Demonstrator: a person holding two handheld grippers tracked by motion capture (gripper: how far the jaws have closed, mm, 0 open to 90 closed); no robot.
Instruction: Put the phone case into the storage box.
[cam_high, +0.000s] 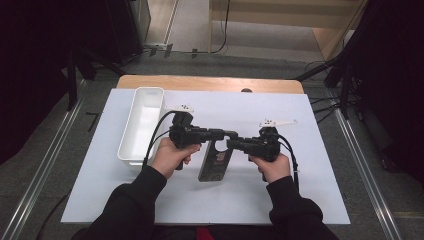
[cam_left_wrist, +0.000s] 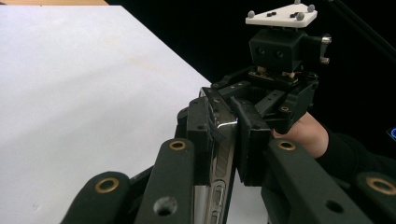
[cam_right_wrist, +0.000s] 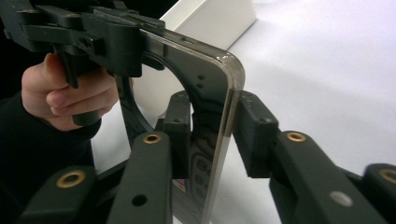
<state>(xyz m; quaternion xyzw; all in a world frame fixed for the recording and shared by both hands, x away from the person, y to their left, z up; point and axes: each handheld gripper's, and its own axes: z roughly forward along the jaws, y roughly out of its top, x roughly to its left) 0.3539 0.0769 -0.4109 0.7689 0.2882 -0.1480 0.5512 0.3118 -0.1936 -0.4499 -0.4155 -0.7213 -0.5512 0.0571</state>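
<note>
Two grippers, left (cam_high: 216, 134) and right (cam_high: 235, 144), each clamp the phone (cam_high: 215, 161) just right of the white bin (cam_high: 142, 122); high view hides the jaws, while gripper views show its edge pinched

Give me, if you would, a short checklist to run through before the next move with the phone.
1. Left tongs shut on the phone: ok.
2. Right tongs shut on the same end, a pad at each face: ok.
3. Phone's lower end off the sheet: cannot tell.
4. Bin at the left has room: ok.
5. Cables hang away from the phone: ok.
</note>
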